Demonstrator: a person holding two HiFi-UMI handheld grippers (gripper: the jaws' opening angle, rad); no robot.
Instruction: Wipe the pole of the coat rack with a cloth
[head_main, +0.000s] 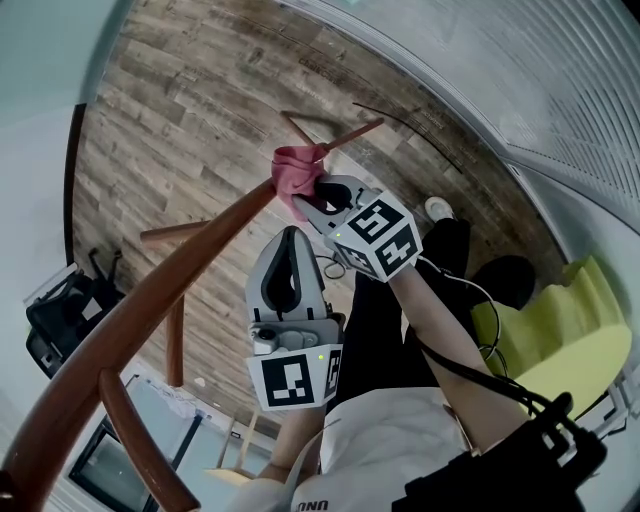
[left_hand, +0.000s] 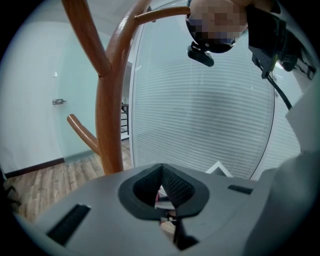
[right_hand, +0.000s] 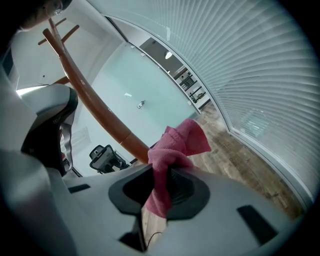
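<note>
The brown wooden coat rack pole (head_main: 160, 300) slants from lower left up to its legs at the floor. A pink cloth (head_main: 296, 172) is pressed against the pole low down, with my right gripper (head_main: 315, 198) shut on it. In the right gripper view the cloth (right_hand: 176, 145) bunches out of the jaws against the pole (right_hand: 95, 102). My left gripper (head_main: 290, 238) is shut on nothing, just right of the pole and below the right gripper. In the left gripper view the pole (left_hand: 110, 120) rises at left with its branching pegs, apart from the gripper (left_hand: 162, 192).
A black office chair (head_main: 60, 320) stands on the plank floor at left. A glass wall with blinds (head_main: 560, 80) curves along the right. A yellow-green seat (head_main: 565, 320) is at right. The person's dark legs and a black cable (head_main: 480, 360) hang below the grippers.
</note>
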